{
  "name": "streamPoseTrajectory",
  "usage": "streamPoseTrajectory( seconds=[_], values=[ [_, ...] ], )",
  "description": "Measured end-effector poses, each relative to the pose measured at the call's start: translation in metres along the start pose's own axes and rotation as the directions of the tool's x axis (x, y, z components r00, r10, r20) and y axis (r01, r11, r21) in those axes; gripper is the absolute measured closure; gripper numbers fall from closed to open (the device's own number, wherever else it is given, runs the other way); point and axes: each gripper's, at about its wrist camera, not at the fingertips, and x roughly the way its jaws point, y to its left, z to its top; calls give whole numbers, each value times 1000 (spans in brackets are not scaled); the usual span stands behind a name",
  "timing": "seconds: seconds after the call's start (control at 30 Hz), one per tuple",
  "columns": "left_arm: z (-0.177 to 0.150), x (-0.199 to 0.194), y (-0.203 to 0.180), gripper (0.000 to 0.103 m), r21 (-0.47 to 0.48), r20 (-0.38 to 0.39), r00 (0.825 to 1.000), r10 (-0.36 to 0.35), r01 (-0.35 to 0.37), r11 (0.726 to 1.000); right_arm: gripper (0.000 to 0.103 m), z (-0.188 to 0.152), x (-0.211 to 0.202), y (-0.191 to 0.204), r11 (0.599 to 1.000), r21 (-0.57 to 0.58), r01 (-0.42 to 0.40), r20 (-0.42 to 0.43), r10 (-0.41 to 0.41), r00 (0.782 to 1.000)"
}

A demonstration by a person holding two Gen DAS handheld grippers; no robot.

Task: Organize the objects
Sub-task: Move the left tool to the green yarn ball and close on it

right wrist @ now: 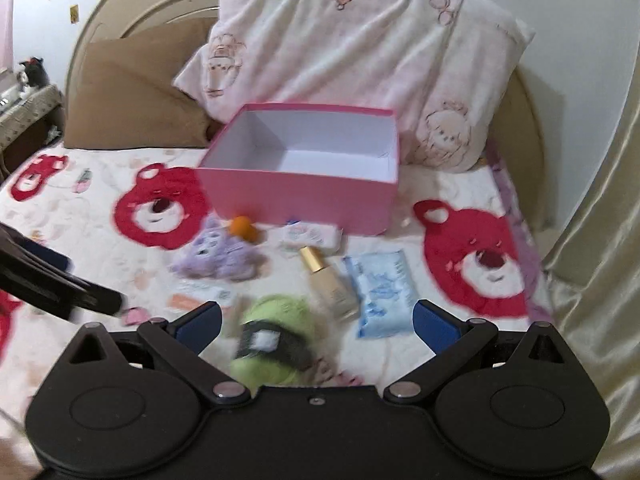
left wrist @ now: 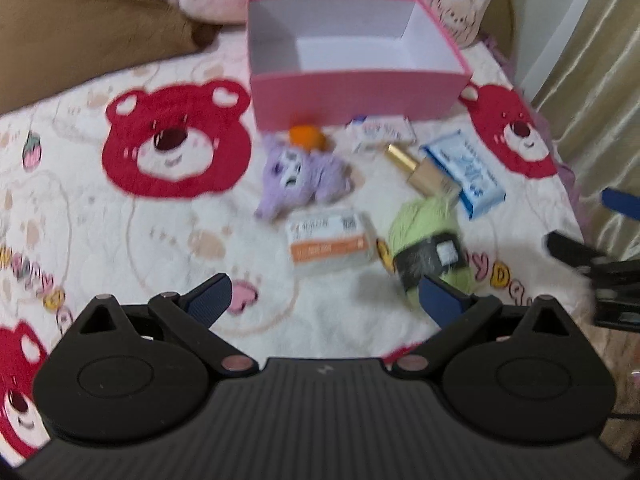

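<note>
A pink box (left wrist: 356, 92) (right wrist: 296, 196) with a bare white inside stands open on the bed. In front of it lie a purple plush (left wrist: 300, 176) (right wrist: 220, 256), an orange ball (left wrist: 306, 136) (right wrist: 244, 228), a white packet (left wrist: 380, 130) (right wrist: 310, 236), a gold-capped bottle (left wrist: 424, 170) (right wrist: 332, 280), a blue wipes pack (left wrist: 464, 172) (right wrist: 384, 292), a white-and-orange carton (left wrist: 332, 240) (right wrist: 200, 296) and green yarn (left wrist: 428, 240) (right wrist: 280, 332). My left gripper (left wrist: 326, 294) hovers open just short of the carton. My right gripper (right wrist: 318, 318) is open over the yarn, holding nothing.
The bedspread (left wrist: 168, 240) has red bear prints. A pale pillow (right wrist: 360, 48) and a brown cushion (right wrist: 132, 92) lean on the headboard behind the box. A curtain (right wrist: 600, 200) hangs along the bed's right side. A bedside stand (right wrist: 28, 108) is at far left.
</note>
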Motion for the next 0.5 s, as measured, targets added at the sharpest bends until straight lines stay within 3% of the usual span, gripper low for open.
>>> streamPoseTrajectory(
  seconds=[0.07, 0.13, 0.27, 0.5],
  values=[
    [7, 5, -5, 2, 20, 31, 1000, 4, -4, 1000, 1, -5, 22, -3, 1000, 4, -29, -43, 29, 999],
    [14, 15, -9, 2, 16, 33, 999, -33, 32, 999, 2, -9, 38, -9, 993, 43, -109, -77, 112, 991],
    [26, 40, -18, 2, -36, 11, 992, -123, 123, 992, 2, -16, 52, -12, 954, 120, -276, -74, 285, 956],
    [16, 83, -41, 4, -49, -47, 984, -171, 169, 984, 3, -35, 67, 10, 926, 54, -374, -98, 377, 921]
  ],
)
